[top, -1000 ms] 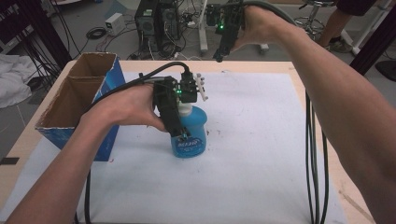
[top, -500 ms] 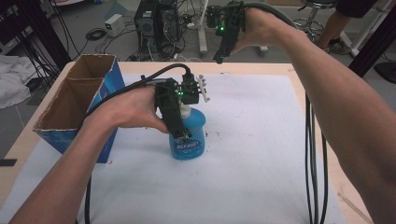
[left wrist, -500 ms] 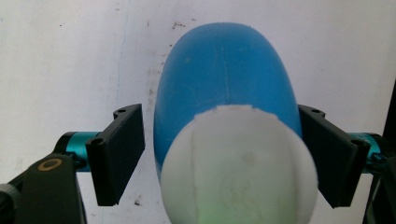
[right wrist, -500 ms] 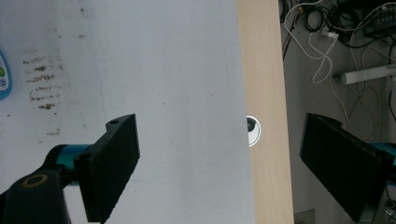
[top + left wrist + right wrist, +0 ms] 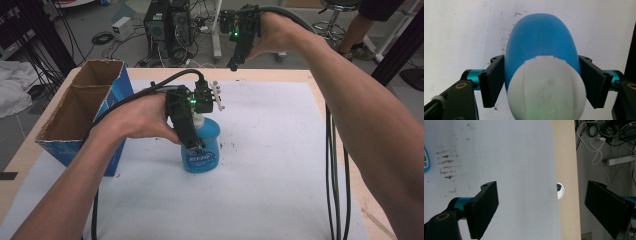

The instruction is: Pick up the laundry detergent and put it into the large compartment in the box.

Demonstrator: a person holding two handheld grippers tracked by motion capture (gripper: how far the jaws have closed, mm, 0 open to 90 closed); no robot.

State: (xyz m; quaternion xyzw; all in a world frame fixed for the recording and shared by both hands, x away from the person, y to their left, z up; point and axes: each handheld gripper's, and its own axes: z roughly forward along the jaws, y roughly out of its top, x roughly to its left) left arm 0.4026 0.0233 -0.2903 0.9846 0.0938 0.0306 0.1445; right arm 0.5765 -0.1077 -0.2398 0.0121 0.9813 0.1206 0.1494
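Left claw (image 5: 192, 142) clamps the blue bottle (image 5: 202, 147) upright; right claw (image 5: 235, 62) hovers apart; a steady, centred squeeze should prevent tipping.

From my remote station I count one blue bottle (image 5: 202, 146), one cardboard box (image 5: 80, 112), two grippers: left gripper (image 5: 192, 142), right gripper (image 5: 233, 64).

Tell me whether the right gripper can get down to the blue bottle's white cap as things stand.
Probably not cleanly. The right gripper hangs open above the table's far edge, with bare table between it and the blue bottle. But the left gripper comes down over the white cap, its jaws closed on the bottle's sides.
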